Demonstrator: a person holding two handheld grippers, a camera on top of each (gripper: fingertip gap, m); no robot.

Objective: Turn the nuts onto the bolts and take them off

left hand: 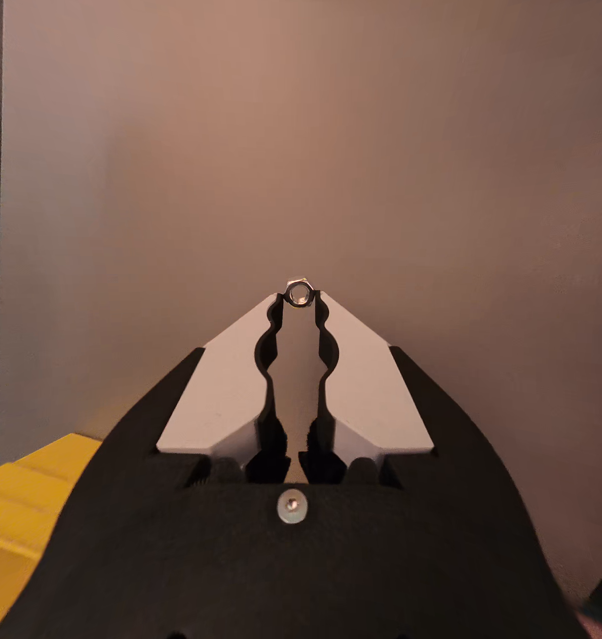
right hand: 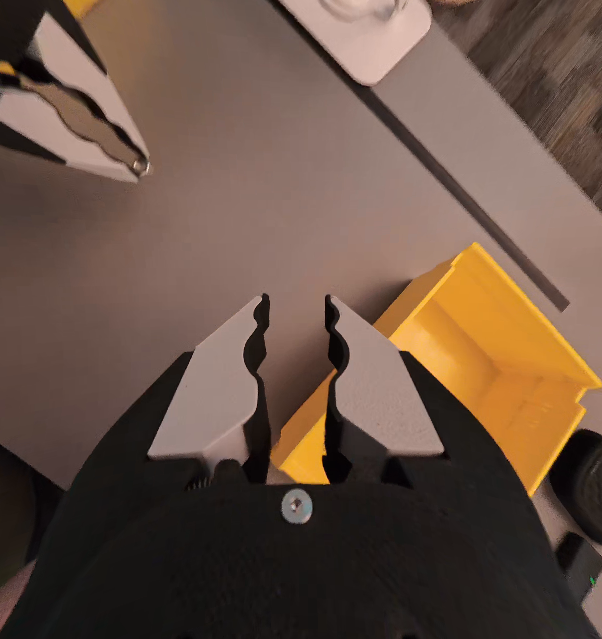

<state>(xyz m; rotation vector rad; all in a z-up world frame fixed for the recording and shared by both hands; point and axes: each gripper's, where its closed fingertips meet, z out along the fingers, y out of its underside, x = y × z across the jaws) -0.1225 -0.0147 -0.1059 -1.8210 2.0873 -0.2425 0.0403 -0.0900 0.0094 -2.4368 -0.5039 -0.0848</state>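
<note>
My left gripper [left hand: 299, 296] is shut on a small silver hex nut [left hand: 299, 294], pinched at the very fingertips with its threaded hole facing the camera, above the grey table [left hand: 327, 155]. The same gripper shows at the upper left of the right wrist view [right hand: 141, 168], with the nut [right hand: 141, 166] at its tips. My right gripper [right hand: 297, 301] is open and empty, held over the table beside a yellow bin [right hand: 482, 352]. No bolt shows in either view.
The yellow bin looks empty and lies partly under my right fingers. Another yellow bin [left hand: 19, 501] sits at lower left of the left wrist view. A white base [right hand: 368, 38] stands near the table's far edge [right hand: 465, 193], with wood-look floor [right hand: 552, 86] beyond. A dark shoe [right hand: 593, 484] shows at right. My right fingertips sit around 20 centimeters from my left ones.
</note>
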